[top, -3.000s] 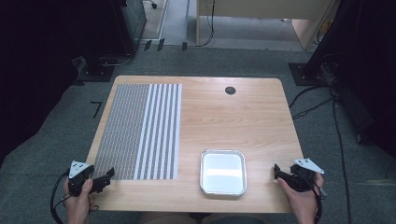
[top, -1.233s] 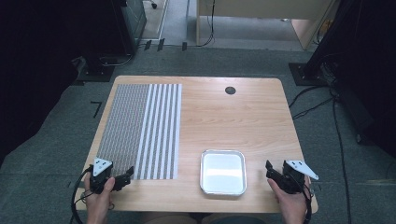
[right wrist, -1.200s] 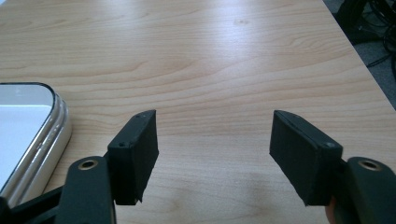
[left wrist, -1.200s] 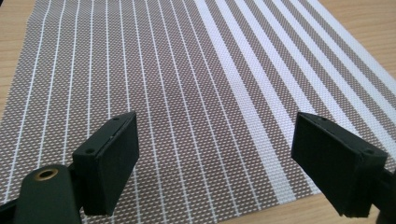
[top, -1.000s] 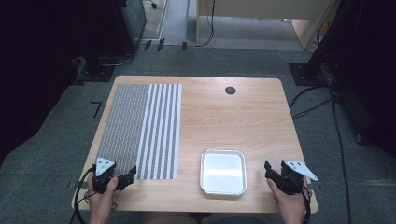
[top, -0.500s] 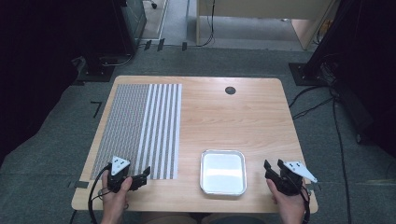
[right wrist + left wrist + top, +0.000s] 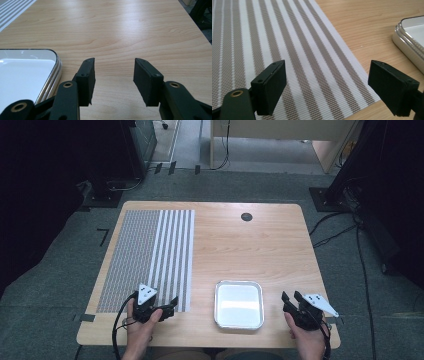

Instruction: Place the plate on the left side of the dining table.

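High view: the left tongs sit at the near corner of the striped placemat, their jaws spread wide with that corner lying under the gap and neither pad touching the weave. In the left gripper view the mat's edge runs diagonally between the pads. The right tongs rest well to the right of the mat, beyond the metal tray; their jaws have just been closing and now stand half apart with nothing between them, over bare wood.

Step in hand, as I judge it: approach to the mat's near corner, before any grip. The next move calls for lowering the left tongs until one pad can slide under the thin edge, then closing (a flat mat offers little to pinch, so a shallow angle should help).

Materials: the mat is a woven, flexible sheet, fine grey mesh on its far-left half and white-and-taupe stripes toward the tray. The tray is rounded-rectangular, with a stepped bright rim and a pale floor. The counter is light woodgrain, smooth, with a dark round grommet well beyond the mat's far right corner.
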`<state>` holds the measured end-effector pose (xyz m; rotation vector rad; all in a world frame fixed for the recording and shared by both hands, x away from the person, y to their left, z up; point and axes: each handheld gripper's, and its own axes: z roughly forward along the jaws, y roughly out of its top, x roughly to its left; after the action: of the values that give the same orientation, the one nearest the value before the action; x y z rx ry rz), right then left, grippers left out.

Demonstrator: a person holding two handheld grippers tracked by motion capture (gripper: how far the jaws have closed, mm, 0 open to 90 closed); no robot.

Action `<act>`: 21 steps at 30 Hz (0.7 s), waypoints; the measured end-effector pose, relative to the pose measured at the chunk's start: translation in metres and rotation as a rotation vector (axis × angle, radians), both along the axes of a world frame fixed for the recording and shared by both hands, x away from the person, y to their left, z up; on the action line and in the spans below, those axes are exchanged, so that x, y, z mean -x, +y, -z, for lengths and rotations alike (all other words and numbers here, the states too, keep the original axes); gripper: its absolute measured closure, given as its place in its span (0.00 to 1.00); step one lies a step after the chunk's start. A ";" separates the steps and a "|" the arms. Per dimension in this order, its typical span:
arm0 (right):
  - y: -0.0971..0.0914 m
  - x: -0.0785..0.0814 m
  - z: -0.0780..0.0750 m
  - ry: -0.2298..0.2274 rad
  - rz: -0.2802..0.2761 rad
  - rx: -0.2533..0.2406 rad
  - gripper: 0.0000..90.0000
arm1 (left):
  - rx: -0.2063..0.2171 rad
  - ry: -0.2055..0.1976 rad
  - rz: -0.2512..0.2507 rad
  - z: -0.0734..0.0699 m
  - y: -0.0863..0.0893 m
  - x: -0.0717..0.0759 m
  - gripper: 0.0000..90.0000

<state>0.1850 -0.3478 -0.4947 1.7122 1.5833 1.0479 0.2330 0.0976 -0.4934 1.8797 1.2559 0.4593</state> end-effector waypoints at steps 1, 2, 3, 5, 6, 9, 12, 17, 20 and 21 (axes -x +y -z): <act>0.000 0.000 0.000 -0.002 0.000 -0.001 0.60 | 0.002 -0.001 0.003 -0.001 -0.003 -0.001 0.17; 0.001 0.001 -0.001 -0.007 0.005 0.007 0.62 | 0.004 -0.002 0.007 -0.001 -0.007 -0.001 0.17; 0.001 0.001 -0.001 -0.008 0.005 0.006 0.62 | 0.005 -0.001 0.010 -0.003 -0.012 -0.002 0.17; 0.003 0.001 0.000 -0.009 0.004 0.009 0.63 | 0.010 -0.004 0.011 -0.003 -0.015 -0.003 0.17; 0.003 0.001 0.000 -0.009 0.004 0.009 0.63 | 0.013 -0.004 0.013 -0.004 -0.018 -0.003 0.17; 0.005 0.001 0.000 -0.010 -0.015 0.010 0.63 | 0.025 -0.015 0.036 -0.006 -0.028 -0.004 0.17; 0.008 0.002 -0.001 -0.007 -0.026 0.002 0.66 | 0.028 -0.015 0.057 -0.008 -0.040 -0.005 0.17; 0.010 0.003 -0.001 -0.016 -0.035 -0.017 0.68 | 0.036 -0.006 0.080 -0.009 -0.058 -0.007 0.17; 0.013 0.003 0.000 -0.025 -0.057 -0.031 0.69 | 0.037 0.001 0.090 -0.009 -0.069 -0.008 0.17; 0.016 0.004 0.000 -0.033 -0.062 -0.023 0.69 | 0.039 0.004 0.093 -0.010 -0.075 -0.010 0.17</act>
<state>0.1815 -0.3322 -0.4944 1.6624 1.6184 1.1229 0.2425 0.0228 -0.4836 1.8975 1.1663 0.3789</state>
